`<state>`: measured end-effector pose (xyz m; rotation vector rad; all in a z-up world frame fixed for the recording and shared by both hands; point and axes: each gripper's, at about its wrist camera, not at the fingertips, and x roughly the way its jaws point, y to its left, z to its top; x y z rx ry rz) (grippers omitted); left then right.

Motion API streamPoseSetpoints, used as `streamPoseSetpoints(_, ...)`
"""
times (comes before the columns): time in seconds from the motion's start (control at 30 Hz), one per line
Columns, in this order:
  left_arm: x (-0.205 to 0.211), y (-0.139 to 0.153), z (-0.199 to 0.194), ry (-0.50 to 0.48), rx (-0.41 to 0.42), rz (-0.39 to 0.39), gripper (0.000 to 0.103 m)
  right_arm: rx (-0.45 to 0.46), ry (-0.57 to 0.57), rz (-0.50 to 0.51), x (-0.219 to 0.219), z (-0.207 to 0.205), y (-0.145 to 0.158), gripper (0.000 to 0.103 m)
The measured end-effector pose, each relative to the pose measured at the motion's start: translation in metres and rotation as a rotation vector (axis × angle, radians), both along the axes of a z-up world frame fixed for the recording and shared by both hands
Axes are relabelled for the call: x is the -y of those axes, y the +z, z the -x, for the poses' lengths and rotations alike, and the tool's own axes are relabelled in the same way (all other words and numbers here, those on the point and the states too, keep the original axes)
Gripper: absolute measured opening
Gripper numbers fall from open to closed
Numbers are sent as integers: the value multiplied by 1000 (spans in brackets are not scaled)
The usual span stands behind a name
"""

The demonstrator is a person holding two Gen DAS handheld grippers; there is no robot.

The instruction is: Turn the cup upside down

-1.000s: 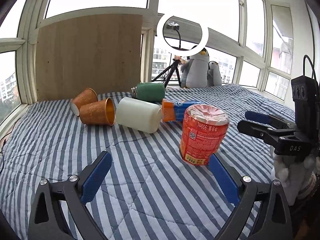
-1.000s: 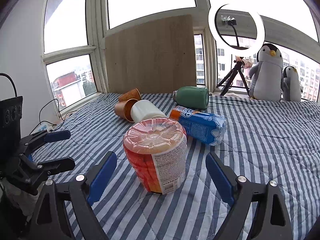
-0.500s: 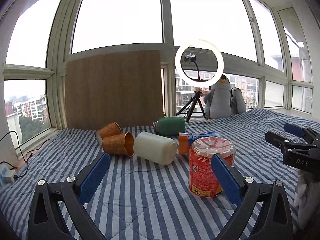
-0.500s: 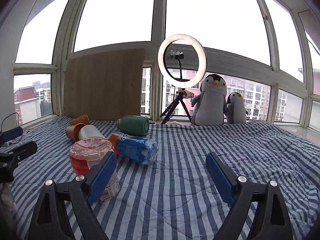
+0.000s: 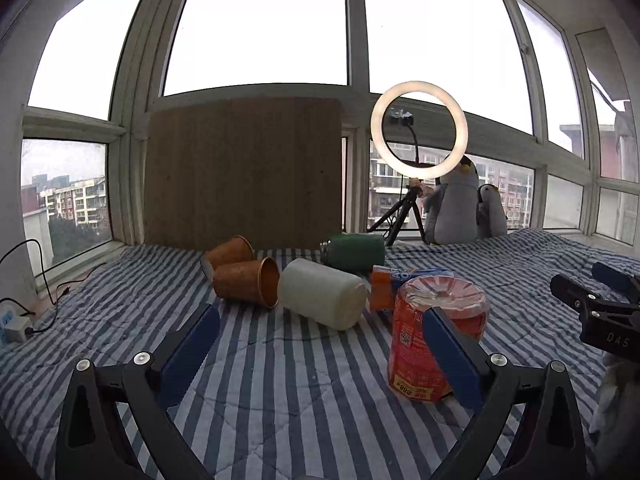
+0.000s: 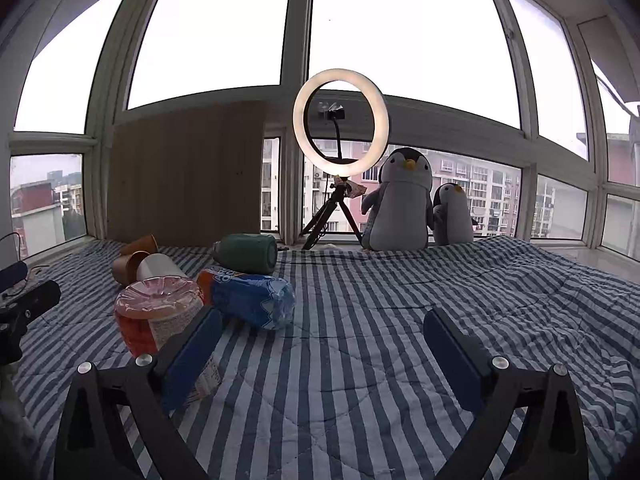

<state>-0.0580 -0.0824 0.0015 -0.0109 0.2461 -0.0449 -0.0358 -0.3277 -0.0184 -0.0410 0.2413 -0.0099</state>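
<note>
Cup: red-orange plastic cup (image 5: pixel 424 344), printed label, stands bottom-up on the striped quilt (image 5: pixel 280 400); ribbed pale-pink base faces up, yellow price sticker near the lower edge.
Cup, place: right of middle in the left wrist view, left of middle in the right wrist view (image 6: pixel 156 316); nothing grips it.
Left gripper: left gripper (image 5: pixel 320 344) spread wide, nothing between the blue pads; its right pad overlaps the cup in the picture, contact cannot be told.
Right gripper: right gripper (image 6: pixel 322 346) jaws have just been opening and now stand wide, only bare quilt between them; the left pad stands in front of the cup.
Near neighbours: blue snack pack (image 6: pixel 250 298) lies just behind the cup; white cup (image 5: pixel 322 298) on its side beside it; two copper paper cups (image 5: pixel 246 284) on their sides further left; green bottle (image 5: pixel 354 252) lying behind.
Open room: bare quilt in front of the cup and to its right.
Edges: wooden board (image 5: pixel 244 172) against the window at the back; ring light (image 6: pixel 340 122) on a tripod and two plush penguins (image 6: pixel 404 200) along the sill.
</note>
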Motion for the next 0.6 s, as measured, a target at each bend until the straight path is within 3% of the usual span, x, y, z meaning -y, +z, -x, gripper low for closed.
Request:
streamPoseSetpoints(0.13,3,-3,-8,20,-37,-13,102,-11,-12,-20,4,-2,-1,101)
streamPoseSetpoints(0.6,1,-3,-4,61,-15,-24,102,-38,-20,-75,15,-6,-3,102)
